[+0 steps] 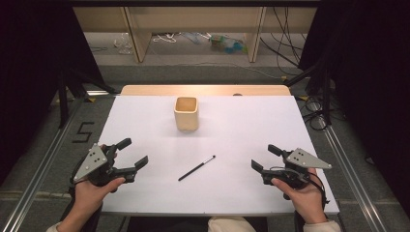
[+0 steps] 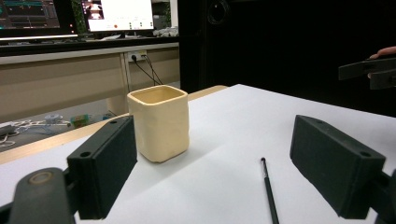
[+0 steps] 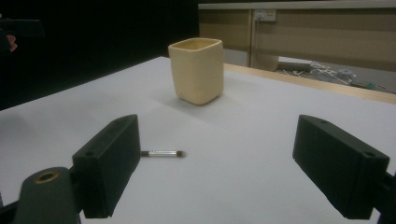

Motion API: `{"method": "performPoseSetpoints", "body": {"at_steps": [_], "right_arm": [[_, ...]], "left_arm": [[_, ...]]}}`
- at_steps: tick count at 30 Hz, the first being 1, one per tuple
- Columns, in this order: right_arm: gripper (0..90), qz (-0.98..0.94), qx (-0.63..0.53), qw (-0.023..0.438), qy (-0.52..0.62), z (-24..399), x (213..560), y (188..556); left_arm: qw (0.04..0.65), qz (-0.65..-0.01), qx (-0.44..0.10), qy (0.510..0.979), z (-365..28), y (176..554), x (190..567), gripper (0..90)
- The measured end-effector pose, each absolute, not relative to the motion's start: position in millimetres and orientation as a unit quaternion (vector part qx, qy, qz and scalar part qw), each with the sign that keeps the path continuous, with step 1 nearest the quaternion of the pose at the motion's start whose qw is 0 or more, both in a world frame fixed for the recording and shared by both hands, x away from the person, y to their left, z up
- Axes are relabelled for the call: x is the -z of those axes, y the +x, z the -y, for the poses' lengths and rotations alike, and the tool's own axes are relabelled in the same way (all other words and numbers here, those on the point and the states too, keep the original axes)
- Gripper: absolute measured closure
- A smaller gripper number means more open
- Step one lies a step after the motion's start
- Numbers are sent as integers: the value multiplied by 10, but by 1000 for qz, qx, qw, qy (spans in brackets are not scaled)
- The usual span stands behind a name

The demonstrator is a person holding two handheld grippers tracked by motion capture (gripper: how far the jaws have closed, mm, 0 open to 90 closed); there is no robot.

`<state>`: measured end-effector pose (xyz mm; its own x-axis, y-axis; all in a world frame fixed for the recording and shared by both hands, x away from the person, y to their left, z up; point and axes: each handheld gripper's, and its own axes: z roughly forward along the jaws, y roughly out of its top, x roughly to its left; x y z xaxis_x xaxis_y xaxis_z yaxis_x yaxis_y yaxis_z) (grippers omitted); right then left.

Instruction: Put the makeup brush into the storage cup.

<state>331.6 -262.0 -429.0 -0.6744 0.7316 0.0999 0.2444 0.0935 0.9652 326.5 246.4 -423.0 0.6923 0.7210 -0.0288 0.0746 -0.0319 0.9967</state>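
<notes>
Brush [image 1: 197,167] lies flat on the white tabletop [image 1: 251,125], on our side of the cream cup [image 1: 186,113] and well apart from it. We hold the left gripper [image 1: 131,153] and the right gripper [image 1: 263,158] either side of the brush, jaws spread wide on both and nothing between them. We judge the slim handle risky: a shallow pinch could roll it or flick it away, and a careless reach past it might tip the cup.

High view looks down; both gripper views, low and near, share the cup [image 1: 186,113].
</notes>
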Motion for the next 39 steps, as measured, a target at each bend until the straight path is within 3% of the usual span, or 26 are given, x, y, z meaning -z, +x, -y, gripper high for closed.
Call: {"method": "performPoseSetpoints", "body": {"at_steps": [17,39], "right_arm": [[163,-711,-576,212,343,2616,4285,3311],[163,-711,-574,210,347,2619,4284,3312]], "left_arm": [[636,-294,-257,666,-2391,3341,4202,150],[635,-256,-226,693,-1868,3649,4159,153]]}}
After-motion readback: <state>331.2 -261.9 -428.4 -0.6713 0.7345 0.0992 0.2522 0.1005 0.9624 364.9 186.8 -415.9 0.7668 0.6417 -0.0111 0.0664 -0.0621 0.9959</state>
